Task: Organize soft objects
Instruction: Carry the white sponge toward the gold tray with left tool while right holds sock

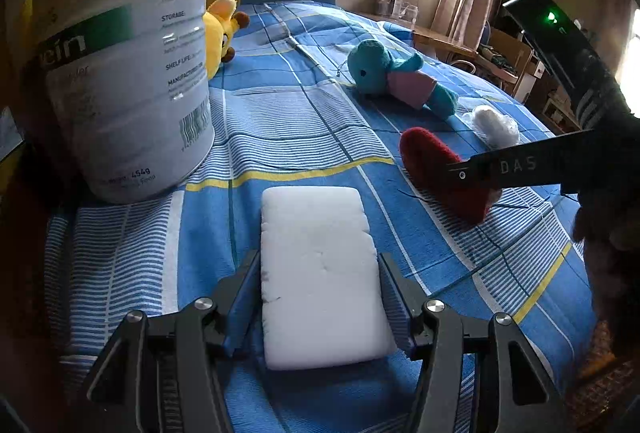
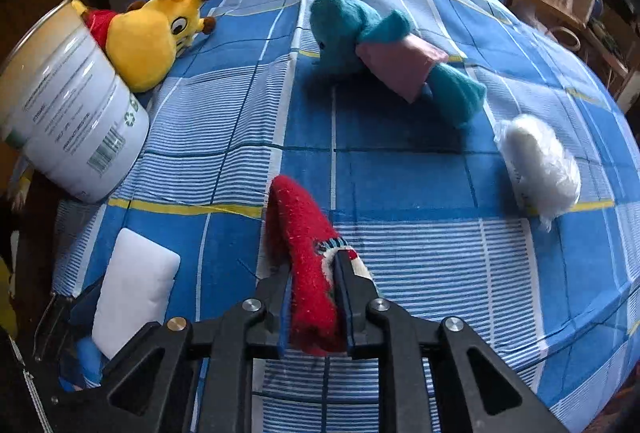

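Bed (image 2: 400,173) covered with a blue plaid sheet with white and yellow stripes; all items lie on it.

Left tool (image 1: 319,297): fingers on either side of a white foam pad (image 1: 320,273), pressing its long edges. The pad lies flat on the sheet, long axis pointing away from the camera. In the right wrist view the same pad (image 2: 136,285) shows at lower left, held between the left tool's fingers.

Right tool (image 2: 312,301): pinching a red sock (image 2: 304,253) that stands on edge between the fingers, its rounded end pointing away from the camera. A patterned patch shows on the sock beside the right finger. From the left wrist view the sock (image 1: 432,169) sits on the sheet with the right tool's finger across it.

Tin can (image 1: 116,65): upright at the near left edge of the bed, just left of the pad, printed label facing the camera.

Yellow plush toy (image 2: 156,33): touching the far side of the can.

Teal plush toy (image 2: 384,49) with a pink middle: lying mid-bed, well apart from the sock.

White fluffy bundle (image 2: 536,165): right of the teal toy, near its tail end, not touching it as far as can be seen.
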Available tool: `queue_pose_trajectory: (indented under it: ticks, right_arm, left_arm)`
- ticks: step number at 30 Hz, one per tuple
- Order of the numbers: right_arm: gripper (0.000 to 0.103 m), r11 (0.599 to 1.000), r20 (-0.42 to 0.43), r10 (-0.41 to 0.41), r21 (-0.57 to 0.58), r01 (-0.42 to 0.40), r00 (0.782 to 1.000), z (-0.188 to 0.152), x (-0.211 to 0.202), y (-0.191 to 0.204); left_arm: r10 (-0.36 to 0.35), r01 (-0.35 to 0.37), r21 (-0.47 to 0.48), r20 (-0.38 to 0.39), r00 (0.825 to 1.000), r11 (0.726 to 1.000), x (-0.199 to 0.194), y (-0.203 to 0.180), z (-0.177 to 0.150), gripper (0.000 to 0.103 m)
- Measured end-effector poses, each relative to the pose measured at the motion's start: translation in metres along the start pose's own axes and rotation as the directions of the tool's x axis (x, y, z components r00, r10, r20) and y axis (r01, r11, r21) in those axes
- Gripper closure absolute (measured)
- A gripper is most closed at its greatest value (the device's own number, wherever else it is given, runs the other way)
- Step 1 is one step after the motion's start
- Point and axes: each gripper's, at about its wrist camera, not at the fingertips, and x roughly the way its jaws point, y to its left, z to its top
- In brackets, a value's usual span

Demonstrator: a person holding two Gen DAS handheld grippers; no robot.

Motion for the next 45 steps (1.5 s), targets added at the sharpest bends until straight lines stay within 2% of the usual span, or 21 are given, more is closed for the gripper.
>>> queue_pose_trajectory:
  ticks: [6,17,21,30,37,45]
  right_arm:
    - [0.084,1.0,-0.005,0.022,-0.004,-0.022,1.0,0.001,0.0,-0.003]
    - [0.078,0.987,0.022,-0.054,-0.151,0.057,0.998,-0.006,0.004,0.019]
    - [0.077,0.974,0.04,-0.093,-0.202,0.099,0.995,-0.009,0.005,0.026]
    - [0.077,0.952,0.069,-0.14,-0.263,0.154,0.988,-0.012,0.006,0.035]
    - [0.078,0.94,0.089,-0.158,-0.29,0.177,0.983,-0.015,0.006,0.039]
    - [0.078,0.931,0.099,-0.17,-0.309,0.193,0.98,-0.016,0.006,0.041]
  left_arm:
    - [0.001,-0.001,0.0,-0.005,1.0,1.0,0.001,0.0,0.001,0.046]
    - [0.0,-0.003,-0.05,-0.06,0.998,0.999,-0.015,0.002,0.004,0.048]
    - [0.018,-0.02,-0.039,-0.031,0.999,0.999,-0.042,0.004,0.002,0.048]
    - [0.062,-0.056,-0.112,0.048,0.997,0.992,-0.103,0.031,0.007,0.048]
    - [0.105,-0.093,-0.147,0.078,0.991,0.985,-0.132,0.048,0.004,0.048]
    - [0.164,-0.148,-0.196,0.069,0.984,0.969,-0.147,0.072,-0.005,0.048]
